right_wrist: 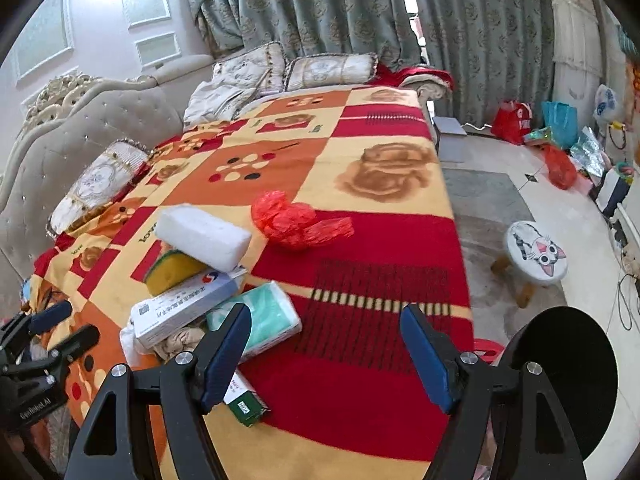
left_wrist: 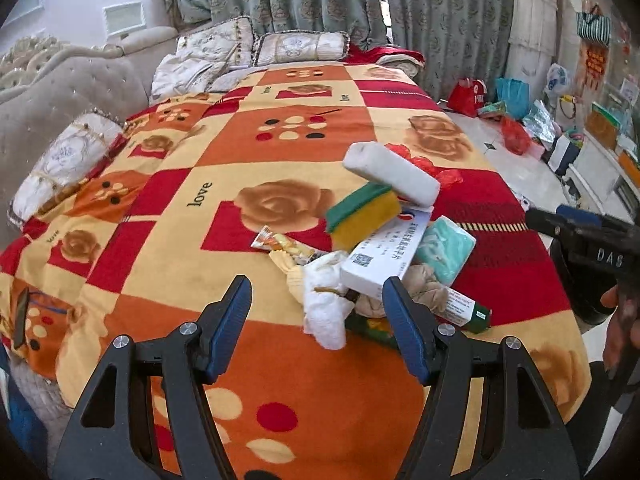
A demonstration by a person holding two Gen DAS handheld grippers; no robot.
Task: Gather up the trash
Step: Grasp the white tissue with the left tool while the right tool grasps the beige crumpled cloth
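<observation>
The trash pile [left_wrist: 384, 256] lies on the bed's blanket [left_wrist: 240, 152]; the left gripper [left_wrist: 316, 320] hangs over its near edge, fingers spread, empty; the right gripper [right_wrist: 326, 354] just beside the pile, fingers apart, empty.

My claws have blue pads on black frames. The blanket [right_wrist: 360, 432] on the bed is a patchwork of red, orange and cream squares with brown roses and dots. On it I see a white foam block [right_wrist: 204, 236], a yellow sponge [left_wrist: 362, 216] topped green, a mint-green tissue pack [right_wrist: 264, 316], a crumpled red plastic bag [right_wrist: 292, 220] and a white box [right_wrist: 184, 308]. The curtains [right_wrist: 320, 4] are grey-green damask.
</observation>
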